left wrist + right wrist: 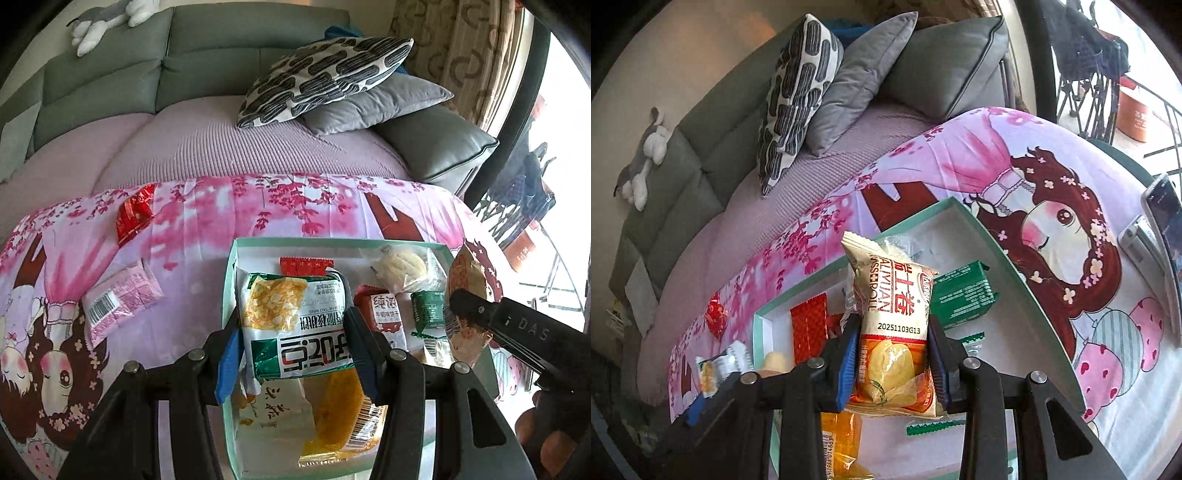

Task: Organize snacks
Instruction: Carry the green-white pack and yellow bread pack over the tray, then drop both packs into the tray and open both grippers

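Note:
My left gripper point(291, 350) is shut on a white and green snack packet point(291, 325), held over the mint-green box point(227, 295). Inside that box lie a red packet point(306, 266), a pale bun in clear wrap point(402, 269), a red and white packet point(380, 314), a green packet point(428, 310) and an orange packet point(340, 413). My right gripper point(892, 360) is shut on a cream swiss roll packet point(892, 325), raised above the same box point(997, 243). In the left wrist view the right gripper point(465, 314) shows at the right with that packet point(469, 280).
A pink packet point(118, 302) and a red packet point(135, 216) lie on the pink cartoon cloth point(207, 229) left of the box. A phone on a stand point(1161, 210) is at the table's right edge. A grey sofa with cushions point(328, 74) stands behind.

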`<state>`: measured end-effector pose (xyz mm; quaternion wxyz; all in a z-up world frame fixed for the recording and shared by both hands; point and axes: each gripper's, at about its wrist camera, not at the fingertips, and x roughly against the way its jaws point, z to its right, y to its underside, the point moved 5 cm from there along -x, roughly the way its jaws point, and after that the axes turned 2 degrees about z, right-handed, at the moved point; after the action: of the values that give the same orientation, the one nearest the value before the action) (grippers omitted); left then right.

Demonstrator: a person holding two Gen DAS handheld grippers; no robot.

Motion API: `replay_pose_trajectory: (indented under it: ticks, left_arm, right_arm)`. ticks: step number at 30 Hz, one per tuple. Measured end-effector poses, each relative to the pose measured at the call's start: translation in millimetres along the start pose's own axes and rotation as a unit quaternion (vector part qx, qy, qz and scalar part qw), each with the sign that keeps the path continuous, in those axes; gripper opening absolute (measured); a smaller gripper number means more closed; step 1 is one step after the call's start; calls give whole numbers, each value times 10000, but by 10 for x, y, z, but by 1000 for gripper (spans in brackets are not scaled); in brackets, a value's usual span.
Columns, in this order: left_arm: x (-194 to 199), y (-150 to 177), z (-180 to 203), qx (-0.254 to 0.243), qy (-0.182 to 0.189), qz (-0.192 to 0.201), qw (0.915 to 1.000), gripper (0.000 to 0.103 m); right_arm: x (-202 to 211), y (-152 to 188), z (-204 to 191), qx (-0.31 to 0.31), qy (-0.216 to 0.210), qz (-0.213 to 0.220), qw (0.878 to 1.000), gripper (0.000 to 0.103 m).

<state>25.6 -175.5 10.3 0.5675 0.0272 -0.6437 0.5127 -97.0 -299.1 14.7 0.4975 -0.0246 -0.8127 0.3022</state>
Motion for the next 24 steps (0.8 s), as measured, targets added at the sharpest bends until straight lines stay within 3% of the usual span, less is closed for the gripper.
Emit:
replay_pose_trajectory:
  ticks: [24]
  left_arm:
    - [-473, -8, 114, -473, -272, -92, 9985, 56]
  right_arm:
    - [-358, 123, -16, 252, 217, -420, 9986, 38]
